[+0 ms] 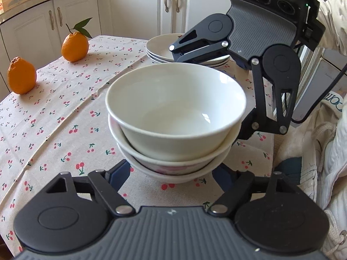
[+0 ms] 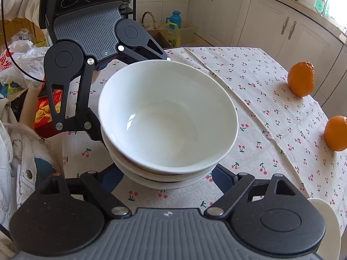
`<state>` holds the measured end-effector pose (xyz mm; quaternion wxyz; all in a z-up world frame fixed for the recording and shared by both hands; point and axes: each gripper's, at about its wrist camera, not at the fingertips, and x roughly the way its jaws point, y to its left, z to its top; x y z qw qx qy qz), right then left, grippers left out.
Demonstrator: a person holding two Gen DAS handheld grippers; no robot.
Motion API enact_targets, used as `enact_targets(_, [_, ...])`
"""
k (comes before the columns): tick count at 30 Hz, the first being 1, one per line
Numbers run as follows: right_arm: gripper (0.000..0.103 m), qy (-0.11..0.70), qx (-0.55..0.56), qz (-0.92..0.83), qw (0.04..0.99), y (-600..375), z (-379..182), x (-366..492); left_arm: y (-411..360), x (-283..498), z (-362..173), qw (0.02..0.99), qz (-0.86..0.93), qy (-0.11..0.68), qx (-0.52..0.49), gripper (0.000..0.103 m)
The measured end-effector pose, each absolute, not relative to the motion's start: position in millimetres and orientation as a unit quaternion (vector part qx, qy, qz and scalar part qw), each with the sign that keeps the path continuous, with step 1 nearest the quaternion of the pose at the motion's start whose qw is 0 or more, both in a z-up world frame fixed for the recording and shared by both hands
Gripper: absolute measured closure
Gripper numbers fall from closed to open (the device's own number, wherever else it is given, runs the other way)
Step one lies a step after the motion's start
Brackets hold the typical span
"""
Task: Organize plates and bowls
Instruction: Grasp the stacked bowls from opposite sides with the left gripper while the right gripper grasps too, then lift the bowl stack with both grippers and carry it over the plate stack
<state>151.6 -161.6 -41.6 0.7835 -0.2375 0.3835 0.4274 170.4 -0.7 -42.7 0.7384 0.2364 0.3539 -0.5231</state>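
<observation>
Three white bowls [image 1: 175, 117] sit nested in a stack on the cherry-print tablecloth; the stack also shows in the right wrist view [image 2: 168, 119]. My left gripper [image 1: 171, 173] is open, its fingers [image 1: 118, 173] on either side of the stack's base. My right gripper [image 2: 169, 177] is open the same way from the opposite side, its fingers [image 2: 223, 178] beside the lowest bowl. Each gripper shows in the other's view, across the stack. A stack of white plates [image 1: 160, 47] lies behind the bowls, partly hidden by the right gripper.
Two oranges [image 1: 74, 46] [image 1: 21, 74] stand at the table's far left; they also show in the right wrist view [image 2: 301, 79] [image 2: 336, 133]. White cabinets [image 1: 130, 8] stand behind the table. A plate rim [image 2: 329, 218] shows at lower right. Bags clutter the floor [image 2: 23, 60].
</observation>
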Motion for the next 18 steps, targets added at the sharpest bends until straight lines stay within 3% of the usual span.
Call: enact_targets(18, [0.016,0.385,-0.233,0.452,0.770,-164.2,-40.5,162.4,-4.9,172.7,-40.5,0.732,-0.527,0.355,0.245,0.023])
